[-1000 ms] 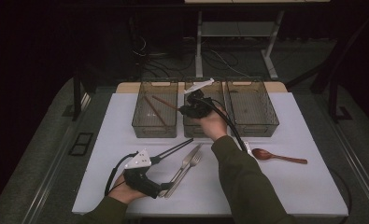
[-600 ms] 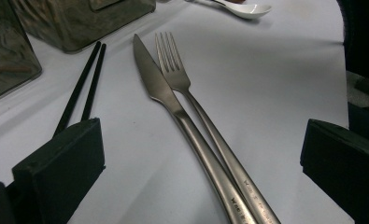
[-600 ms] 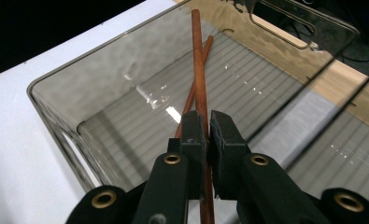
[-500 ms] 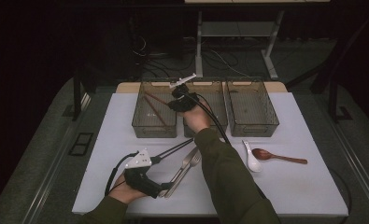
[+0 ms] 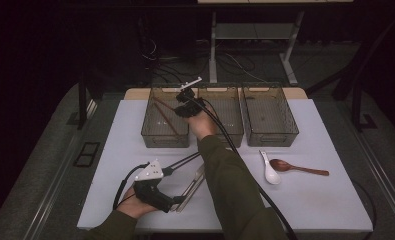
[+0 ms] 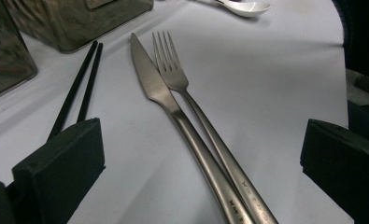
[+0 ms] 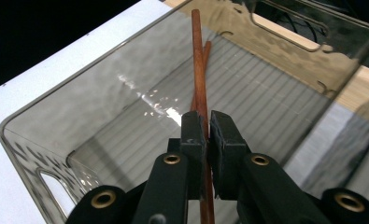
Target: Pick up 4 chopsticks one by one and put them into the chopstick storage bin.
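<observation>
My right gripper [image 7: 207,128] is shut on a brown chopstick [image 7: 198,70] that points into the left clear bin [image 7: 102,84]. A second brown stick [image 7: 205,51] crosses just behind it; I cannot tell whether it is gripped too. From the high view, the right gripper [image 5: 181,111] hovers over that left bin [image 5: 157,140], where brown chopsticks [image 5: 162,117] show. My left gripper [image 5: 177,202] rests low near the table's front edge. Its jaws stand wide open [image 6: 201,163] around the handles of a steel knife [image 6: 149,79] and fork [image 6: 170,65], touching neither.
Black chopsticks [image 6: 81,88] lie left of the knife, also seen in the high view [image 5: 182,161]. A middle bin [image 5: 232,135] and a right bin [image 5: 270,135] stand in the same row. A white spoon [image 5: 270,170] and a wooden spoon [image 5: 300,169] lie at the right.
My right hand has carried its gripper leftward from the middle bin to above the left bin and slightly lower. The white spoon has come into sight. The left gripper has not moved.
</observation>
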Demonstrator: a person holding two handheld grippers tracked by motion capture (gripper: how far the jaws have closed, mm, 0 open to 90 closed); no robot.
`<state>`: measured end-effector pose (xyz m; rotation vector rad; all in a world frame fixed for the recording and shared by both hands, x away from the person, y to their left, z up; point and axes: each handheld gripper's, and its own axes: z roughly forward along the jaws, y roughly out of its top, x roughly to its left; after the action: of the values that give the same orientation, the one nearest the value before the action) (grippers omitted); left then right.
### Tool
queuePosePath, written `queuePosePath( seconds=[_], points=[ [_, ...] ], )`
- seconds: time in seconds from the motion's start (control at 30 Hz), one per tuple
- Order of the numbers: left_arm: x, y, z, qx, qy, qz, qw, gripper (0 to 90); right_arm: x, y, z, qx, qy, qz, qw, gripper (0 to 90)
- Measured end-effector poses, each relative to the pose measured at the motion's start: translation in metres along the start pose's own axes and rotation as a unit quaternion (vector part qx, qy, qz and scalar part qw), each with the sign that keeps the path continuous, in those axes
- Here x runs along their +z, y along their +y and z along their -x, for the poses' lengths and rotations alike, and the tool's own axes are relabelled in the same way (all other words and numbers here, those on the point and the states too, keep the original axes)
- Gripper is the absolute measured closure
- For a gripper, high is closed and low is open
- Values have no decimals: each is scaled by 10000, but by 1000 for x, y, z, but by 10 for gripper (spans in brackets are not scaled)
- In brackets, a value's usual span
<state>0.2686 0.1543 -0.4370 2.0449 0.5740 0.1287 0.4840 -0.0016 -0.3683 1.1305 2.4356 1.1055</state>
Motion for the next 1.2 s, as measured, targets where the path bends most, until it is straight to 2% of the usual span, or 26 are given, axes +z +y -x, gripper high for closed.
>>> queuePosePath(
  seconds=[0.17, 0.27, 0.47, 0.63, 0.73, 0.93, 1.2],
  points=[
    [0, 0, 0, -3, 1, 9, 10000, 0, 9, 2, -8, -91, 45, -85, 9999, 835],
    [0, 0, 0, -7, -3, 21, 10000, 0, 9, 1, -9, -60, 84, -49, 9999, 773],
    [0, 0, 0, 9, -5, 27, 10000, 0, 3, 3, -7, -134, 93, 42, 9999, 700],
    [0, 0, -1, 7, 8, 50, 10000, 0, -4, 3, -5, -88, 268, 101, 9996, 641],
    [-1, 0, -1, 39, 0, 13, 10000, 0, -7, 2, -5, -148, 306, 125, 9993, 588],
    [-2, 0, -1, 67, 3, 14, 10000, 0, -22, -7, -4, -219, 486, 278, 9982, 505],
    [-1, 0, 0, 40, 25, 33, 10000, 0, -52, -24, 3, -299, 638, 394, 9967, 426]
  ],
)
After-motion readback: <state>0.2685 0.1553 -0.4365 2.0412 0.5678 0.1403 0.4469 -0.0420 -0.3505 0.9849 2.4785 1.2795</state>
